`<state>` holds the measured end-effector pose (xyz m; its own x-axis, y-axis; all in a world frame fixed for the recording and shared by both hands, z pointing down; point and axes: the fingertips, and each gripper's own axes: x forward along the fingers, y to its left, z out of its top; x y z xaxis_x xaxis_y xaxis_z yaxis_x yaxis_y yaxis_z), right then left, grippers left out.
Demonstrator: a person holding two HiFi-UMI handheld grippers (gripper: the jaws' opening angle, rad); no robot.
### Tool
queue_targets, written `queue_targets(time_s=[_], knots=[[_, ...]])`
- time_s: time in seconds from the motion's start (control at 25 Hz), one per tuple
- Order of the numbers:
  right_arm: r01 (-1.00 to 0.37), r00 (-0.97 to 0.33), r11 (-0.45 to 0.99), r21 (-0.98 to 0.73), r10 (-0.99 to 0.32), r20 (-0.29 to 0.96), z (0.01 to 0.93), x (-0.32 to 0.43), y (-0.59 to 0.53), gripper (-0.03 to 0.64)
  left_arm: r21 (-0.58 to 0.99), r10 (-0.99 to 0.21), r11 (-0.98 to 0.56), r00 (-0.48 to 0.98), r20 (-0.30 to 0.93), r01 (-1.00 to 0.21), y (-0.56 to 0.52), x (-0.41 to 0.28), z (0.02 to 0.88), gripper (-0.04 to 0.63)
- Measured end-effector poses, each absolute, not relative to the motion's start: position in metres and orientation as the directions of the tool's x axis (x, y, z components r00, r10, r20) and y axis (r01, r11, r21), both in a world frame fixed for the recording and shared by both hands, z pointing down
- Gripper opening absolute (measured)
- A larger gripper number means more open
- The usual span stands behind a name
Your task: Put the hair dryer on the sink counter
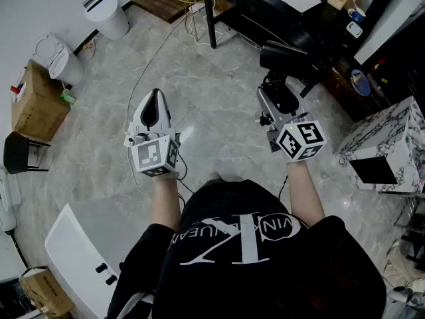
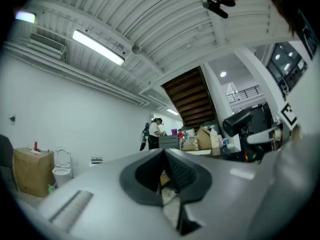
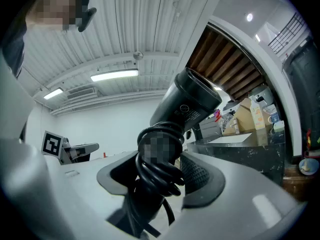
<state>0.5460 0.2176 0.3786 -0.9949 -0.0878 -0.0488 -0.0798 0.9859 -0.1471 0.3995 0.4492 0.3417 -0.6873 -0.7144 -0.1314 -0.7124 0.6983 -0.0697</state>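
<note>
A black hair dryer [image 1: 284,57] stands up between the jaws of my right gripper [image 1: 279,100], its cord wound in loops round the handle. In the right gripper view the hair dryer [image 3: 192,106] rises from the right gripper [image 3: 161,180], and both pads press on the wrapped handle. My left gripper [image 1: 155,98] is held at the same height to the left, over the floor. In the left gripper view the left gripper [image 2: 168,178] has its jaws together with nothing between them. A dark marble counter [image 3: 239,151] lies ahead on the right.
On the grey floor stand a white bin [image 1: 106,15], a toilet [image 1: 56,58], a cardboard box [image 1: 36,100] and a black stool [image 1: 23,153] at the left. A marble-patterned box [image 1: 385,145] sits at the right. A black table leg [image 1: 211,18] is ahead.
</note>
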Motion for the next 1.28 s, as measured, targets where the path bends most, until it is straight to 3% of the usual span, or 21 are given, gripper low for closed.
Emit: queue_targets(time_s=[0.76, 1.0, 1.28], knots=[[-0.089, -0.995, 0.983, -0.163, -0.096, -0.035, 0.395, 0.55, 0.205, 0.265, -0.049, -0.7, 0.712, -0.705, -0.109, -0.7, 0.445, 0.398, 0.372, 0.0], [-0.098, -0.994, 0.981, -0.169, -0.103, -0.025, 0.402, 0.511, 0.176, 0.265, -0.049, -0.71, 0.703, -0.696, -0.106, -0.709, 0.412, 0.355, 0.377, 0.0], [-0.095, -0.995, 0.981, -0.17, -0.099, -0.016, 0.399, 0.42, 0.141, 0.265, -0.042, -0.708, 0.705, -0.701, -0.088, -0.708, 0.376, 0.259, 0.372, 0.0]])
